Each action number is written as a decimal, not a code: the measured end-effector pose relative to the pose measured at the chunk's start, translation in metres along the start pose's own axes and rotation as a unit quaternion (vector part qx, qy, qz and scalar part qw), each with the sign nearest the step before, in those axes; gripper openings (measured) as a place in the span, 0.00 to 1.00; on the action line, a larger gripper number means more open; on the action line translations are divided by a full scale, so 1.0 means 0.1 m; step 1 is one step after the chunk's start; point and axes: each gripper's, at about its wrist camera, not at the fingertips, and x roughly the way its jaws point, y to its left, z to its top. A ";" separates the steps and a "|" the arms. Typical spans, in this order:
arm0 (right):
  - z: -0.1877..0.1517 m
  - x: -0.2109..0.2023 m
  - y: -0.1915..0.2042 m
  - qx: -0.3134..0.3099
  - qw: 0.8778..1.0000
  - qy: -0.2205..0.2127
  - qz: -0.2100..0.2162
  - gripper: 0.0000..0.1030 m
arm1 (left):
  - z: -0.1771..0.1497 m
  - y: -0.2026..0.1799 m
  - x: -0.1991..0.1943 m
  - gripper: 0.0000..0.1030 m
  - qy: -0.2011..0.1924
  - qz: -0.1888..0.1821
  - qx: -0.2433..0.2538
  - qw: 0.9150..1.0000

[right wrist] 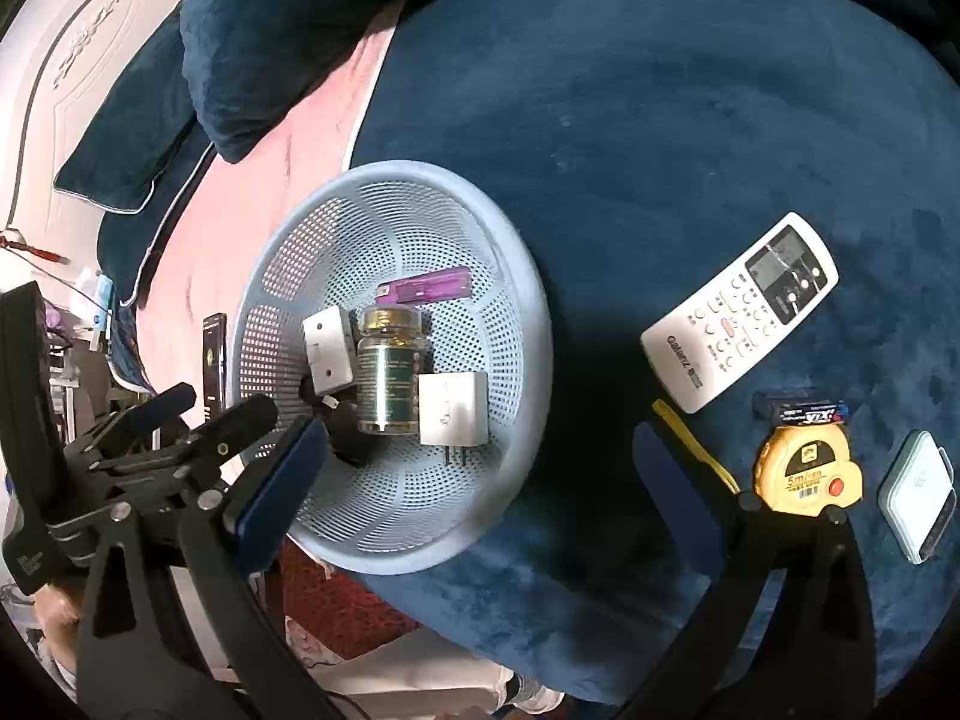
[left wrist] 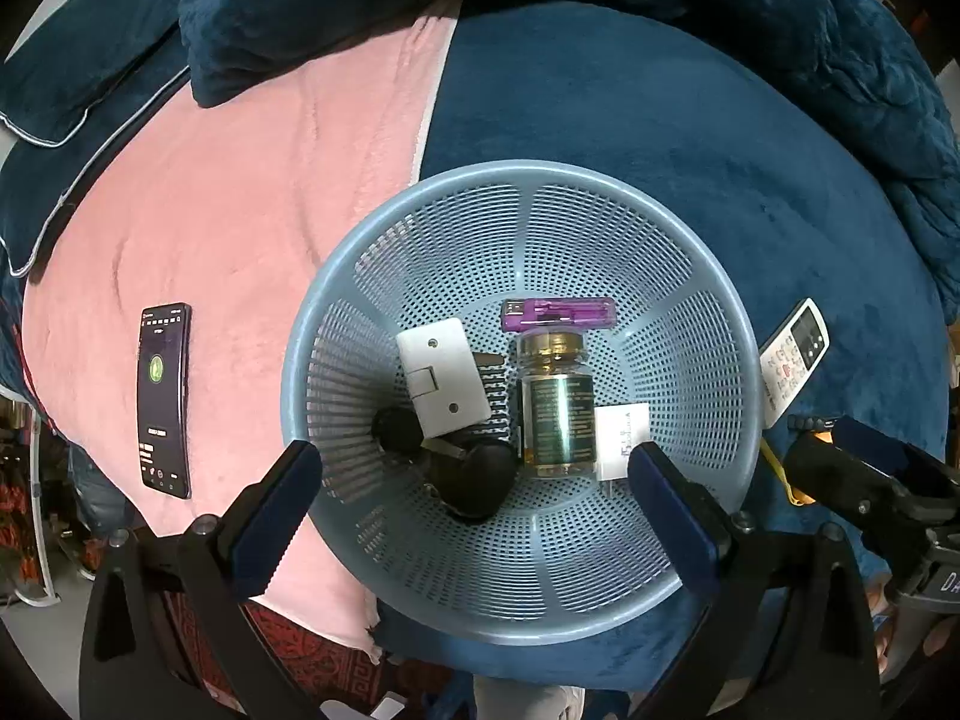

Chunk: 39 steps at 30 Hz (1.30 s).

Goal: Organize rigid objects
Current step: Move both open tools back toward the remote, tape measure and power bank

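A light-blue mesh basket [left wrist: 522,171] sits on the bed. In it lie a glass jar [left wrist: 558,414], a purple lighter [left wrist: 561,313], a white wall switch [left wrist: 444,378], a white plug adapter [left wrist: 624,432] and black keys [left wrist: 474,480]. My left gripper [left wrist: 474,459] hovers over the basket's near side, open, with nothing between its fingers. My right gripper [right wrist: 477,435] is also wide open and empty; its left finger is over the basket rim [right wrist: 540,324] and its right finger is beside a yellow tape measure [right wrist: 807,468].
On the blue blanket to the right lie a white remote [right wrist: 738,312], a pack of batteries [right wrist: 801,408] and a small pale device [right wrist: 915,495]. A lit phone [left wrist: 163,399] rests on the pink blanket to the left. Dark blue pillows [left wrist: 336,18] lie beyond.
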 end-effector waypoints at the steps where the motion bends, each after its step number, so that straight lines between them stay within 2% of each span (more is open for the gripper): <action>1: -0.01 -0.01 -0.01 0.000 1.000 0.000 -0.001 1.00 | 0.00 -0.01 0.00 0.99 0.000 0.000 0.001 1.000; 13: -0.04 -0.10 -0.15 0.002 1.000 -0.016 -0.011 1.00 | 0.01 -0.15 -0.03 0.99 -0.002 -0.001 0.011 1.000; 21: -0.06 -0.18 -0.26 0.008 1.000 -0.018 0.000 1.00 | 0.01 -0.28 -0.04 0.99 -0.004 -0.006 0.019 1.000; 39: -0.18 -0.42 -0.82 0.036 0.999 -0.024 -0.014 1.00 | 0.07 -0.95 0.00 0.99 -0.009 -0.018 0.067 0.998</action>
